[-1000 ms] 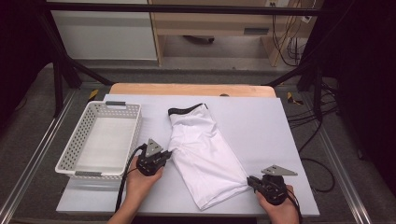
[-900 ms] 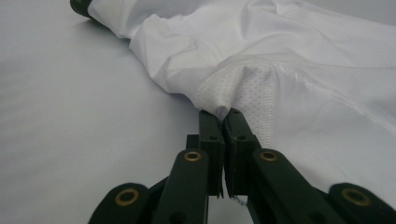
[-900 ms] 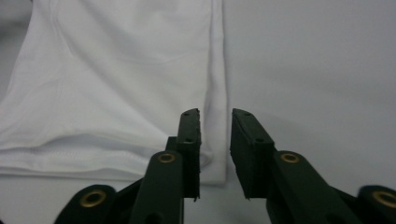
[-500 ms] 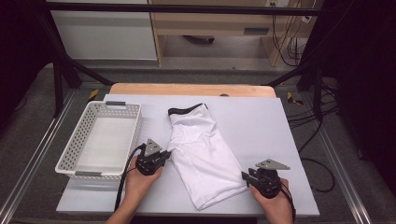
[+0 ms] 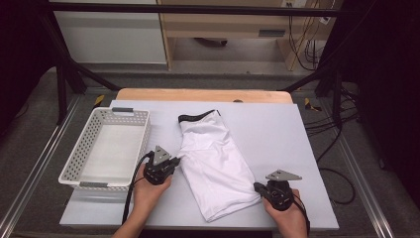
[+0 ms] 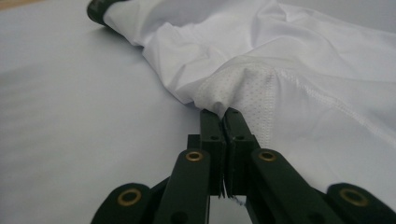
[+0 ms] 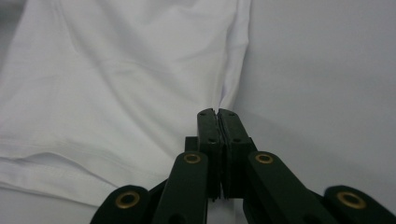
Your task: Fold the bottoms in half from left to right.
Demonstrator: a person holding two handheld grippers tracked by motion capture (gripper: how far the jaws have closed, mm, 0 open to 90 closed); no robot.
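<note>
A: Entry. White garment (image 5: 214, 163) lies flat mid-desk (image 5: 307, 148), just beside the basket (image 5: 106, 148) on the side away from the rails. Long axis runs diagonally: black waistband (image 5: 197, 117) at the far end near the basket's far corner, the hem end toward the person and slanting away from the basket.

B: Gripper positions relative to the basket?

A: Left gripper (image 5: 174, 161) sits between the basket's near corner and the garment's edge. In the left gripper view its jaws are pressed together on a pinch of the mesh-panelled edge (image 6: 223, 108); cloth tents up at the tips. Right gripper (image 5: 257, 187) is well apart from the basket, at the garment's opposite long edge near the hem. In the right gripper view (image 7: 217, 112) its jaws are closed on the fabric edge where a small fold rises.

B: So which hand is nearer?

A: Both are at the cloth, one on each long edge, diagonally offset. Judged: a fold or lift would pivot across that diagonal axis, with the left grip nearer the basket.

B: Change from the earlier frame?

A: Left gripper unchanged in place. Right gripper has shifted slightly toward the garment; its jaws have just been closing, and the fabric edge is now between them. Garment outline looks the same.
</note>
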